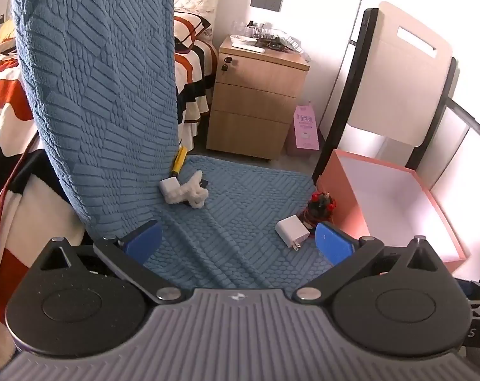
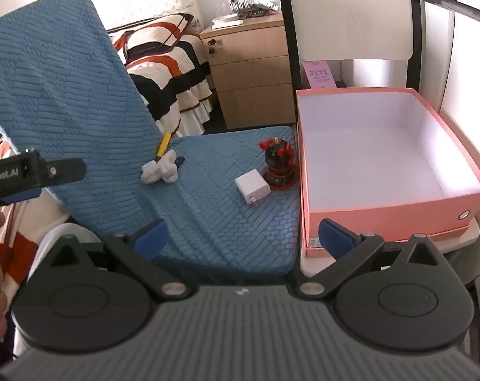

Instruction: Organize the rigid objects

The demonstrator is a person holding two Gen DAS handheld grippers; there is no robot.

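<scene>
A white charger plug (image 1: 292, 231) (image 2: 252, 187), a red and black figurine (image 1: 320, 207) (image 2: 278, 164), a white knobbly piece (image 1: 187, 192) (image 2: 160, 168) and a yellow pen (image 1: 179, 160) (image 2: 162, 146) lie on a blue textured cushion (image 1: 240, 209) (image 2: 214, 209). An open pink box (image 1: 395, 203) (image 2: 382, 155) with a white inside stands to their right. My left gripper (image 1: 238, 243) is open and empty, just short of the charger. My right gripper (image 2: 243, 236) is open and empty, over the cushion's front edge beside the box. The left gripper's body shows at the left edge of the right wrist view (image 2: 33, 171).
The cushion's raised back (image 1: 97, 95) (image 2: 62, 101) stands at the left. Behind are a bed with a striped blanket (image 1: 192, 63) (image 2: 163, 73), a wooden drawer cabinet (image 1: 255, 95) (image 2: 249, 63) with clutter on top, a pink bag (image 1: 305, 127) and a folded white chair (image 1: 401, 73).
</scene>
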